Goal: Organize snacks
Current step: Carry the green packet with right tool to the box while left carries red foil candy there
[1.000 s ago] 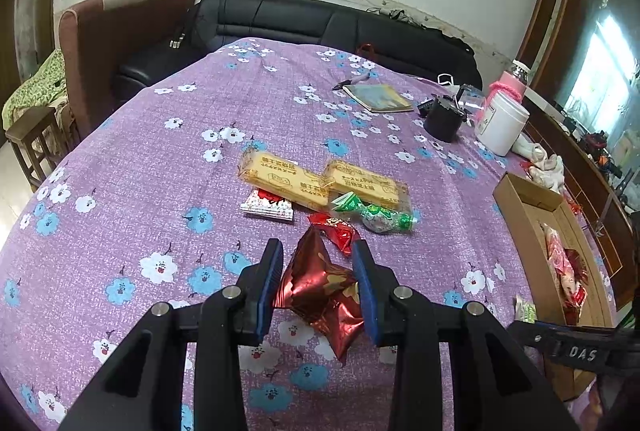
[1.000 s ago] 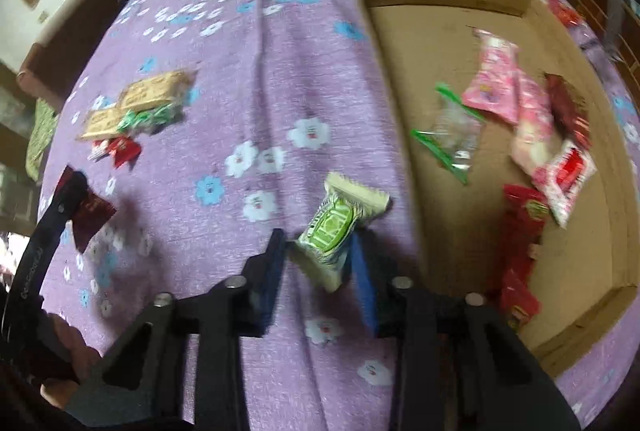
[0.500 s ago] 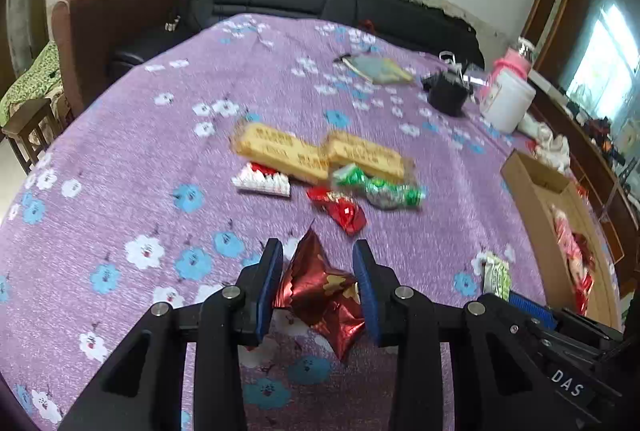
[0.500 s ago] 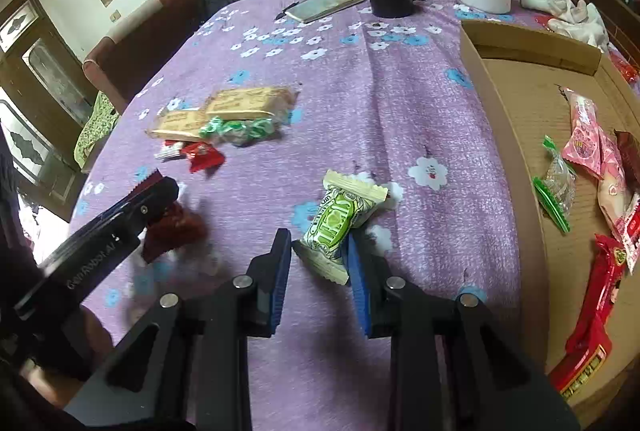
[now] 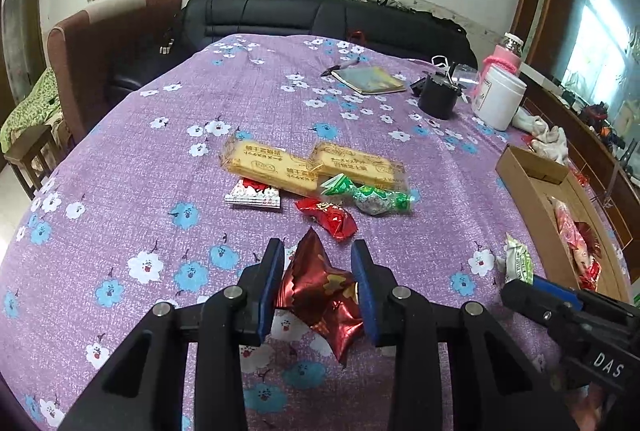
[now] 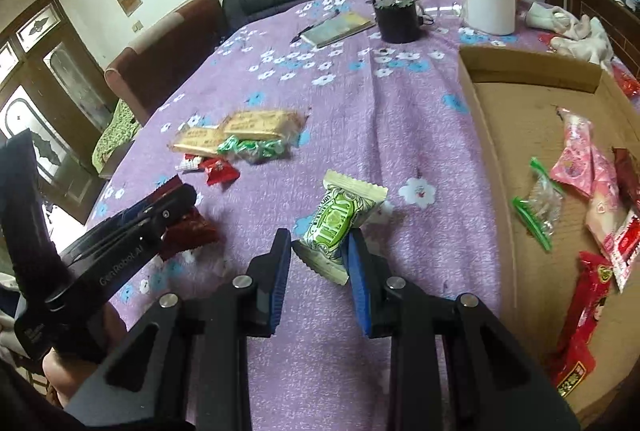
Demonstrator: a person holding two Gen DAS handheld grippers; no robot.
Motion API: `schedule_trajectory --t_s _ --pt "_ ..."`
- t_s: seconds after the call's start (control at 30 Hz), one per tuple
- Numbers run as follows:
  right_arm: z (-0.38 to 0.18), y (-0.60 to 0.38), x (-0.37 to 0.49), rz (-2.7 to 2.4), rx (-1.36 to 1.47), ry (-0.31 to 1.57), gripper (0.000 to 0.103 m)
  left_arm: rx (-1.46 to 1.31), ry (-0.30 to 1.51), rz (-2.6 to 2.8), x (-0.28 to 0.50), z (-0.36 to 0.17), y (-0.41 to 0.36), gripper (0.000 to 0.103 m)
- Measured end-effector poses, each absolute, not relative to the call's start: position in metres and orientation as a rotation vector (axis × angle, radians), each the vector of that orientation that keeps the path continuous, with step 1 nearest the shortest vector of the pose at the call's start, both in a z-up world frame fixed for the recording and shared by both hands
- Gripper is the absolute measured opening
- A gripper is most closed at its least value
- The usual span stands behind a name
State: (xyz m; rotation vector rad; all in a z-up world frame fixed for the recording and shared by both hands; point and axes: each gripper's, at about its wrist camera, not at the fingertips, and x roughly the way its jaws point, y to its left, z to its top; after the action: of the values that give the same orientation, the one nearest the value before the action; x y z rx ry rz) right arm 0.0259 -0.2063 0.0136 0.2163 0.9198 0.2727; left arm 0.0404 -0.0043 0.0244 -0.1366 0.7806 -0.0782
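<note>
My right hand-held gripper (image 6: 320, 267), clamping the green wafer packet (image 6: 340, 223), sits nearest the cardboard box (image 6: 500, 191) at three o'clock; left hand-held gripper (image 5: 318, 287) pinches a dark-red foil candy (image 5: 320, 291).

I see a crinkled dark-red foil packet (image 5: 320, 291) pinched between my left jaws, and a green-and-cream packet (image 6: 340, 227), tilted, between my right jaws. On the table lie two tan biscuit packs (image 5: 312, 167), side by side, with a green candy (image 5: 372, 197), a red candy (image 5: 328, 217) and a red-white packet (image 5: 254, 193) just beside them. In the cardboard box (image 6: 492, 147) lie pink, red and clear-green packets.
</note>
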Motion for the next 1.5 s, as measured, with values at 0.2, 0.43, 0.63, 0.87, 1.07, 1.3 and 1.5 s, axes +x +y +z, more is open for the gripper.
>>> schedule_trajectory --t_s 0.2,0.43,0.63,0.87,1.07,1.3,1.5 --pt "0.016 -0.207 0.026 0.264 0.217 0.909 0.031 -0.142 0.747 -0.095 0.036 0.03 -0.006 0.034" --pt "0.021 -0.216 0.028 0.237 0.237 0.879 0.031 -0.111 0.713 -0.095 0.031 0.035 -0.012 0.034" --pt "0.024 -0.223 0.029 0.22 0.252 0.87 0.031 -0.083 0.688 -0.088 0.029 0.038 -0.017 0.034" --pt "0.025 -0.223 0.029 0.219 0.245 0.867 0.031 -0.06 0.672 -0.079 0.027 0.04 -0.021 0.034" --pt "0.025 -0.224 0.029 0.218 0.244 0.867 0.031 -0.041 0.664 -0.071 0.026 0.04 -0.023 0.034" --pt "0.025 -0.224 0.029 0.216 0.241 0.864 0.031 -0.008 0.648 -0.058 0.025 0.041 -0.028 0.034" --pt "0.025 -0.225 0.029 0.215 0.241 0.863 0.031 0.023 0.63 -0.045 0.022 0.041 -0.034 0.034"
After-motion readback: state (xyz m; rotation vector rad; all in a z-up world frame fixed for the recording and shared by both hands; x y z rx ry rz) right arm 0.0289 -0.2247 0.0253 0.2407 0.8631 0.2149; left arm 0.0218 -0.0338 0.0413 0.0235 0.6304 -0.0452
